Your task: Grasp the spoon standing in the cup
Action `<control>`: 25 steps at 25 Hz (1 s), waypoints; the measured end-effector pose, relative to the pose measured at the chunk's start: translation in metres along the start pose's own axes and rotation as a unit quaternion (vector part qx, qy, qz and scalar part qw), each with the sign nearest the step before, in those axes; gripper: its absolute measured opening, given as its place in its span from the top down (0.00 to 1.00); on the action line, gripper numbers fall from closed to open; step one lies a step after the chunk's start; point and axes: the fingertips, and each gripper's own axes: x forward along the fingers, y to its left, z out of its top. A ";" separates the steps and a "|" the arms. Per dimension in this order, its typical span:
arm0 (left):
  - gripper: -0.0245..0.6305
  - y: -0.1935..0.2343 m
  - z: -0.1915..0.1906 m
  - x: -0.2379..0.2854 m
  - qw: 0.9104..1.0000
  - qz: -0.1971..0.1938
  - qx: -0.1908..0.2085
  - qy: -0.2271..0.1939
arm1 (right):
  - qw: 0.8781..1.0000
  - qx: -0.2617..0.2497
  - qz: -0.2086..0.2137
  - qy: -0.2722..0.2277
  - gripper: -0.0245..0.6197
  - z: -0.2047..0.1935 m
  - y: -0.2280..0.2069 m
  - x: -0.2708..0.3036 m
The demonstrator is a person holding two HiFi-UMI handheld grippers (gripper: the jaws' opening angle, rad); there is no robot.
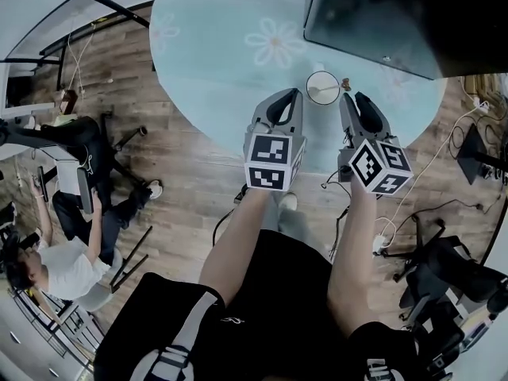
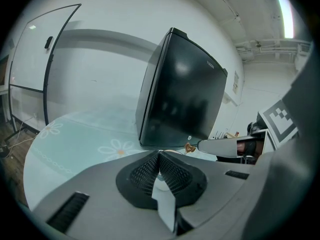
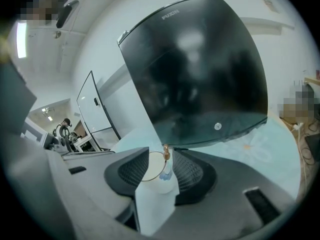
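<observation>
Glossy black box (image 3: 200,74), smooth white cup (image 1: 321,94) — wood-plank floor (image 1: 198,173).

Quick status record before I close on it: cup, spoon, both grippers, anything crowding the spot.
cup: white, upright on the table, near the edge on the person's side
spoon: standing in the cup, brown top at the rim
left gripper: jaws together, empty, beside the cup
right gripper: jaws apart, cup and spoon lined up ahead between them, no pad contact
black box: on the table just behind the cup
spoon grasped: not yet
</observation>
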 end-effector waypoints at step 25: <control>0.94 0.018 0.003 0.023 1.000 -0.018 -0.003 0.017 | 0.999 0.036 -0.031 0.012 0.87 -0.011 -0.011 0.037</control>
